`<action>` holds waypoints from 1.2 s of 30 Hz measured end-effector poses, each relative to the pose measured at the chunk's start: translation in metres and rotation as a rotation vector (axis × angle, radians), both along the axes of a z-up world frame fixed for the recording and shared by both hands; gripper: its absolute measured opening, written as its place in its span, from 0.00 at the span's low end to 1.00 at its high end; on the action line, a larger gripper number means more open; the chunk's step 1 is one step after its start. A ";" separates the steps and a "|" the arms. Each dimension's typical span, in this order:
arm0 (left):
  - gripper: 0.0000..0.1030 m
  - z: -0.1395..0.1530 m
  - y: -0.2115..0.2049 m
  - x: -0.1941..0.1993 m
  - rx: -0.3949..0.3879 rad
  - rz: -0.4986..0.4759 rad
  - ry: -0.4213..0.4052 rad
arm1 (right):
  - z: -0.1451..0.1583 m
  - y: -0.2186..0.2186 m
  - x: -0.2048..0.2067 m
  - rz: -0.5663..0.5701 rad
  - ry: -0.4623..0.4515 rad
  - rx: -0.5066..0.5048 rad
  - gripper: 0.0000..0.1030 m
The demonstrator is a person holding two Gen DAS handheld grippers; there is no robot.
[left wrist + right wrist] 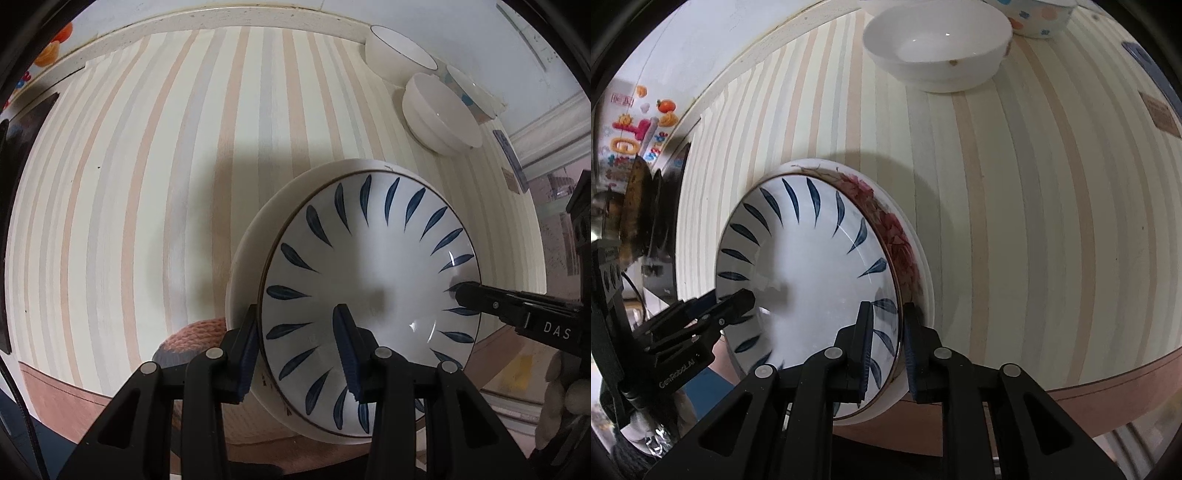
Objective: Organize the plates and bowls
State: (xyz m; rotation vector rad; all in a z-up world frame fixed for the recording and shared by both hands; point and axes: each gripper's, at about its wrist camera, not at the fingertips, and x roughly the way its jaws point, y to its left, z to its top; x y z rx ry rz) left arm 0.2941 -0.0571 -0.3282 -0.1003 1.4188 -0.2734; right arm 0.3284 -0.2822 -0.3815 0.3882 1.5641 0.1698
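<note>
A white plate with blue leaf marks (369, 258) (812, 266) lies on top of a white plate with red flowers (251, 251) (897, 229), near the front edge of the striped table (147, 184) (1015, 221). My left gripper (299, 354) is shut across the near rim, one finger outside both rims and the other inside the blue-leaf plate. On the opposite rim, my right gripper (888, 350) is shut on the same plate. Each gripper shows in the other's view, the right gripper (458, 291) and the left gripper (746, 299), both pointing steeply down.
At the table's far right stand a white bowl (399, 51), two nested white bowls (439, 114) (934, 48) and a bowl with coloured dots (469, 88) (1034, 14). A pink band (1108, 380) runs along the table's front edge. A gloved hand (561, 387) holds the right gripper.
</note>
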 end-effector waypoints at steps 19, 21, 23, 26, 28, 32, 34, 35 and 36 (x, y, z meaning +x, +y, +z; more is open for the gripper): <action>0.36 0.118 0.009 -0.057 0.090 -0.008 -0.231 | 0.108 0.016 -0.056 0.009 -0.181 -0.057 0.19; 0.36 0.133 0.013 -0.067 0.084 -0.013 -0.255 | 0.131 0.021 -0.069 0.007 -0.217 -0.053 0.20; 0.36 0.147 0.017 -0.077 0.083 -0.010 -0.272 | 0.156 0.028 -0.085 0.006 -0.253 -0.054 0.23; 0.36 0.164 0.021 -0.087 0.059 -0.008 -0.288 | 0.183 0.034 -0.103 0.006 -0.292 -0.054 0.24; 0.36 0.174 0.026 -0.097 0.052 -0.013 -0.304 | 0.196 0.039 -0.116 0.008 -0.307 -0.058 0.24; 0.36 0.186 0.032 -0.112 0.040 -0.016 -0.310 | 0.217 0.049 -0.141 0.006 -0.325 -0.061 0.24; 0.36 0.190 0.033 -0.119 0.033 -0.021 -0.309 | 0.223 0.052 -0.150 0.000 -0.325 -0.064 0.24; 0.36 0.192 0.033 -0.122 0.024 -0.025 -0.307 | 0.225 0.052 -0.153 -0.005 -0.326 -0.062 0.24; 0.36 0.194 0.033 -0.124 0.018 -0.027 -0.306 | 0.227 0.052 -0.157 -0.012 -0.329 -0.060 0.25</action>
